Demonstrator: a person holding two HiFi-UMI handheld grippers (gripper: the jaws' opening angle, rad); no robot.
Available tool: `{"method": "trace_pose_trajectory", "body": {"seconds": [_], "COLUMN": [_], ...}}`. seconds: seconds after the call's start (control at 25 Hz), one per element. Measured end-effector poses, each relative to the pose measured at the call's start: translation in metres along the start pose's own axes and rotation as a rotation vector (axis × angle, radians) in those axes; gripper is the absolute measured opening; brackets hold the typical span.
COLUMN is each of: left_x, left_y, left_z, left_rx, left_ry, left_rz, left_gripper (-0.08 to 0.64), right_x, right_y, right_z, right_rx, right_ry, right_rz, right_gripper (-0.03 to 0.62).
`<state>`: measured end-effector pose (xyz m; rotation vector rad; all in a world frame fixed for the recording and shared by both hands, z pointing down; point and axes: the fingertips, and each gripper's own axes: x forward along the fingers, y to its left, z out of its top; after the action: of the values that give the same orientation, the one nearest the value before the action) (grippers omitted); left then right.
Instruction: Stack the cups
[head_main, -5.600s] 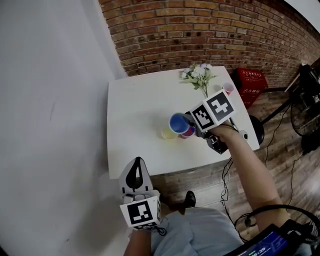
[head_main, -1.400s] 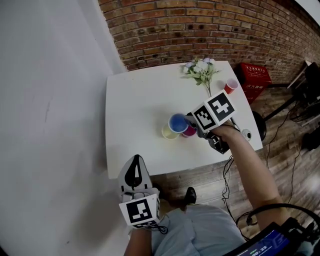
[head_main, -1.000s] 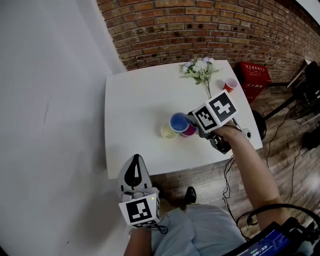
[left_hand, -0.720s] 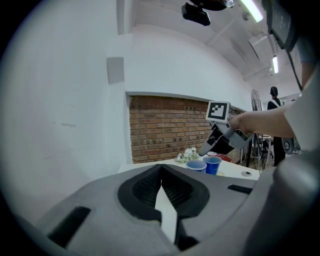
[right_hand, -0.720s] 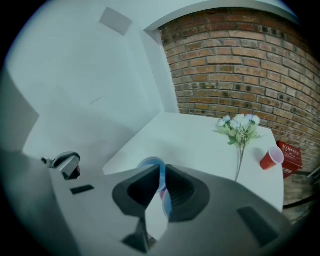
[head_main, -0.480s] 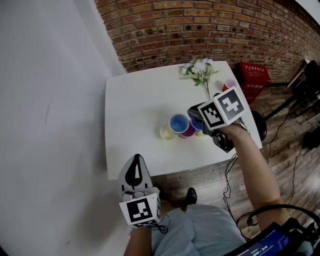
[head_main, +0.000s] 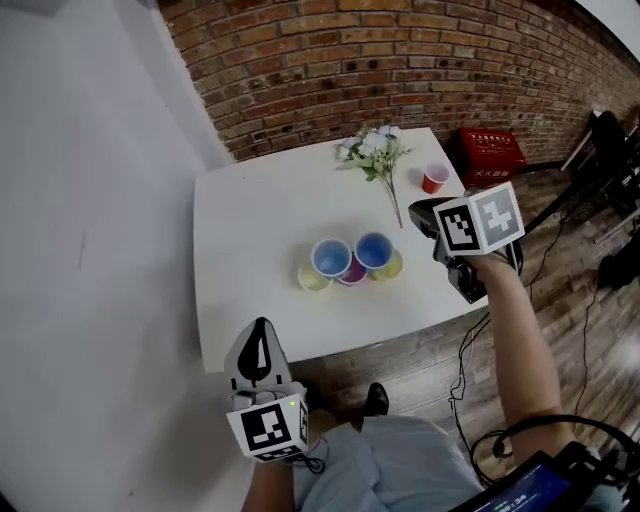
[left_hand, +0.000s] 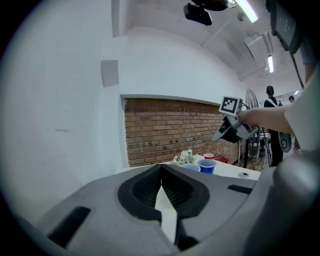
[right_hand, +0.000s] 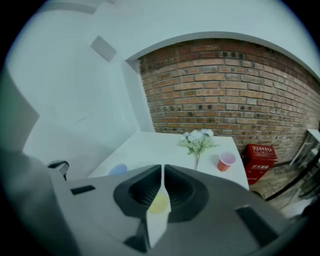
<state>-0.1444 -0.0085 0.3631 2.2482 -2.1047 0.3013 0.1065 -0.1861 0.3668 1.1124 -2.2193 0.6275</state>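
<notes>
The red cup (head_main: 434, 178) stands alone, mouth up, near the worktop's (head_main: 250, 230) far right corner. It lies at about twelve o'clock from the right gripper (head_main: 425, 210) and close to it in the head view, and at roughly one o'clock beyond the jaws in the right gripper view. That gripper's jaws have just been closing and now sit together with nothing between them. The left gripper (head_main: 260, 352) is also clenched and empty, low off the near edge and well apart from every cup, so the right hand is plainly the nearer one. The other cups are clustered mid-worktop, at about eight o'clock from the right gripper. A yellow cup (head_main: 313, 279), a magenta cup (head_main: 352, 271) and another yellow cup (head_main: 391, 266) form a row, with two blue cups (head_main: 331, 257) seemingly resting on top, open rims upward. All look like smooth, thin-walled, tapered plastic cups, light and easily tipped. A spray of white flowers (head_main: 370, 155) lies at ten o'clock from the red cup, just beside the likely approach.
</notes>
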Motion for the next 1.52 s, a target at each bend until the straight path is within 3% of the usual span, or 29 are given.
{"method": "trace_pose_trajectory", "body": {"seconds": [0.2,0.4,0.68,0.96,1.16,1.44,1.52], "left_x": [-0.001,0.000,0.005,0.015,0.021,0.066,0.086], "left_y": [-0.007,-0.016,-0.042,-0.072,-0.071,-0.046,-0.037], "left_z": [0.000,-0.002,0.012,0.026,0.031,0.027,0.025], "left_rx": [0.018,0.032,0.068,0.070,0.076,0.071,0.069], "left_ry": [0.003,0.022,0.016,-0.006,-0.010,-0.025,-0.024], "left_rz": [-0.007,-0.017,-0.041,-0.029,-0.005,0.029,0.030], "left_gripper": [0.009,0.009,0.009,0.009,0.009,0.009,0.009], "right_x": [0.001,0.008,0.008,-0.014,-0.018,-0.007,0.003], "right_y": [-0.051,-0.064,-0.071,-0.097,-0.119,-0.179,-0.196], "right_z": [-0.067,-0.128,-0.164,-0.159,-0.146,-0.073,-0.050], "right_rx": [0.083,0.129,0.159,0.145,0.126,0.101,0.103], "right_ry": [0.059,0.107,0.114,0.067,0.039,-0.096,-0.139], "right_rz": [-0.094,-0.112,-0.101,-0.097,-0.122,-0.230,-0.258], "right_gripper": [0.018,0.015,0.014,0.012,0.012,0.015,0.042]}}
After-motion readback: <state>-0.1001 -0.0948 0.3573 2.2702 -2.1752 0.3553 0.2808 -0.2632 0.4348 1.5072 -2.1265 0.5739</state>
